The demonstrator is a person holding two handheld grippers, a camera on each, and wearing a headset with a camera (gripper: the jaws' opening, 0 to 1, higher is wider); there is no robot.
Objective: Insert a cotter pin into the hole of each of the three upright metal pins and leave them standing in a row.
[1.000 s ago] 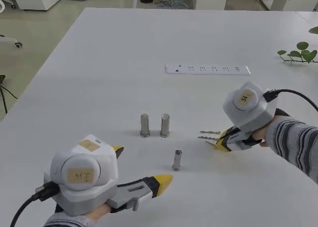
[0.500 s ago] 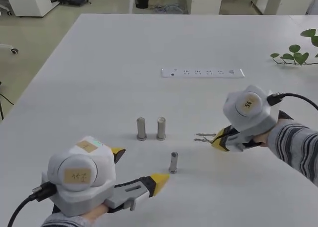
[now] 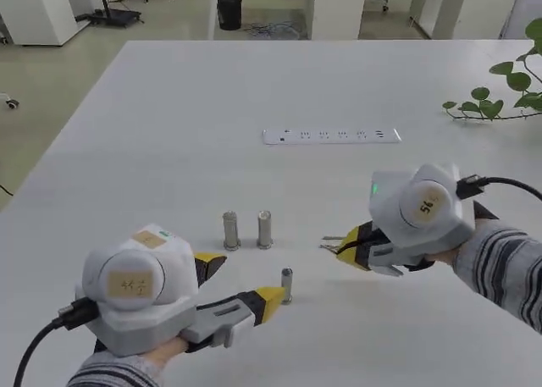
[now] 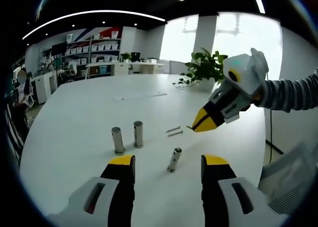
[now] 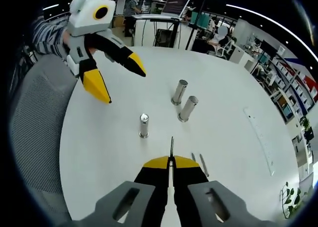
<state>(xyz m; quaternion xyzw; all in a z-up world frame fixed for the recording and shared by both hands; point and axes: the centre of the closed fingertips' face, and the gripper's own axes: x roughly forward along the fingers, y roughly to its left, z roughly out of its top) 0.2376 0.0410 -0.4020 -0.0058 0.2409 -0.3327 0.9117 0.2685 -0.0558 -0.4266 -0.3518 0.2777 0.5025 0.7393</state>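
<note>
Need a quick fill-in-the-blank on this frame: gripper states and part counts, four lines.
The right hand-held gripper is ____ on a cotter pin.
The left hand-held gripper has its jaws ____.
The number of metal pins standing upright on the table is ____.
The number of loose cotter pins lying on the table is ____.
Missing words: shut; open; three; two.
</note>
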